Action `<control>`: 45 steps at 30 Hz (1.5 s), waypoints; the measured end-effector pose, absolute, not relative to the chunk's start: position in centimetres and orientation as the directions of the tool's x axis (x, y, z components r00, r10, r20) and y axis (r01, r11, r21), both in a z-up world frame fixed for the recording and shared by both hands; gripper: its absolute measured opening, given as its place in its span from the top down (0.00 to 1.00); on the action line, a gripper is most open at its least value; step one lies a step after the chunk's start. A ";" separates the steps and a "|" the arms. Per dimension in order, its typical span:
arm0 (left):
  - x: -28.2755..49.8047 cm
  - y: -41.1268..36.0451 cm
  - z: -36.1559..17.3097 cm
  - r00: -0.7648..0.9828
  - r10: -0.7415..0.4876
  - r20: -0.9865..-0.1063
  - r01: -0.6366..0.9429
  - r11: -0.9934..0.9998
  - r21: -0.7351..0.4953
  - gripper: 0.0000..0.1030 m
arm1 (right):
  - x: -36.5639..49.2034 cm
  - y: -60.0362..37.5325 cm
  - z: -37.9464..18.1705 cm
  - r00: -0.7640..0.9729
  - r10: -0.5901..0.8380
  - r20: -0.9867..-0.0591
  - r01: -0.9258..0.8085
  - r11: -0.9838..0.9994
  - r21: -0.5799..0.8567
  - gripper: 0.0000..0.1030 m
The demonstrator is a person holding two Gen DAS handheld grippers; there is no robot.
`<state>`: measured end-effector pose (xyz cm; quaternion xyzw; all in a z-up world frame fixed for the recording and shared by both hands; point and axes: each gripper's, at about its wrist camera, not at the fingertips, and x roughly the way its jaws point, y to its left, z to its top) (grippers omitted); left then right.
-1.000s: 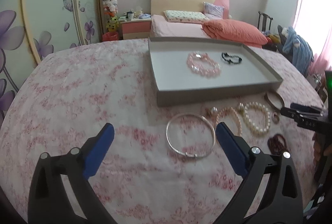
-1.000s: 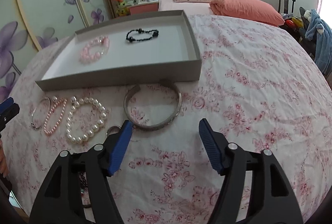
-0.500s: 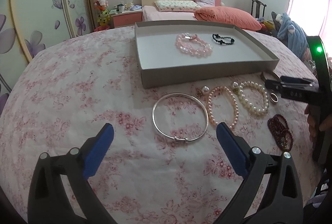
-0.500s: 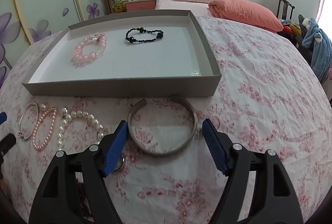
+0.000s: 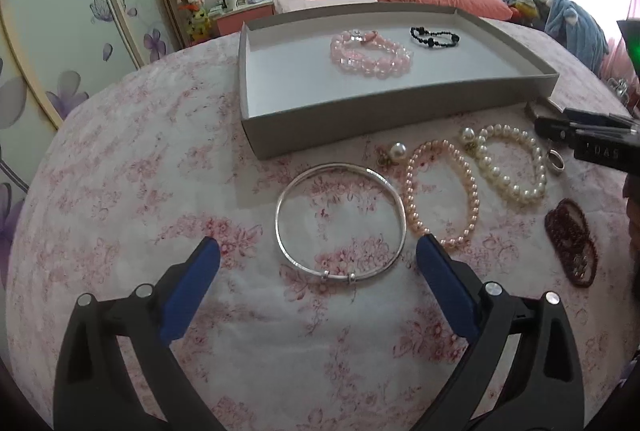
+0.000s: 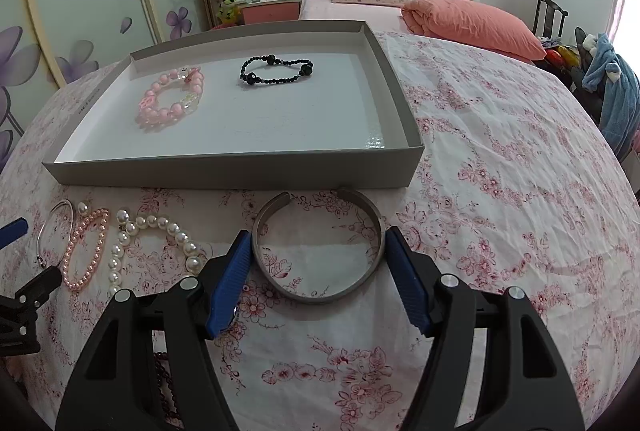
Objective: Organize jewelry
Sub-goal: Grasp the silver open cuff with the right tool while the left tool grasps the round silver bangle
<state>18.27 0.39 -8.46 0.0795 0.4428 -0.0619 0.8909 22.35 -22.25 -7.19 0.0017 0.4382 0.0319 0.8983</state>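
My right gripper (image 6: 317, 237) is open and straddles a wide grey metal cuff (image 6: 316, 297) lying on the floral cloth. Its blue pads sit close beside the cuff's two sides. My left gripper (image 5: 318, 251) is open just short of a thin silver bangle (image 5: 340, 165), which lies ahead between its fingertips. Right of the bangle lie a pink pearl bracelet (image 5: 412, 191), a white pearl bracelet (image 5: 492, 171), a small ring (image 5: 556, 161) and a dark red bead bracelet (image 5: 572, 243). The grey tray (image 6: 240, 171) holds a pink bead bracelet (image 6: 168, 107) and a black bead bracelet (image 6: 276, 71).
A pearl earring (image 5: 396, 151) lies near the tray's front wall. The table's rounded edge falls away on the right in the right wrist view. A bed with an orange quilt (image 6: 472, 23) and a wardrobe with flower doors (image 5: 60, 31) stand behind.
My right gripper has moved forward until the cuff lies between its fingers. My left gripper has come down and closer to the silver bangle. Both stay equally wide.
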 end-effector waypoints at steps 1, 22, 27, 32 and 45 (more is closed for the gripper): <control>18.5 0.4 -8.5 0.599 -0.036 -0.800 0.175 0.981 0.087 0.08 | 22.3 -22.3 -7.2 0.614 0.059 -0.787 -0.056 0.998 0.031 0.35; 19.7 0.7 -8.5 0.595 -0.077 -0.800 0.165 0.986 0.028 0.29 | 22.2 -22.2 -7.1 0.613 0.059 -0.788 -0.065 0.998 0.024 0.35; 20.0 1.9 -8.4 0.596 -0.055 -0.801 0.130 0.991 0.029 0.29 | 21.4 -22.8 -7.1 0.604 0.055 -0.795 -0.063 0.998 0.021 0.35; 19.8 2.0 -8.4 0.598 -0.045 -0.800 0.123 0.992 0.036 0.28 | 21.1 -23.1 -7.2 0.605 0.049 -0.794 -0.055 0.998 0.020 0.34; 20.2 2.1 -8.6 0.593 -0.061 -0.803 0.127 0.992 0.019 0.26 | 21.1 -23.2 -7.1 0.606 0.046 -0.794 -0.049 0.999 0.021 0.32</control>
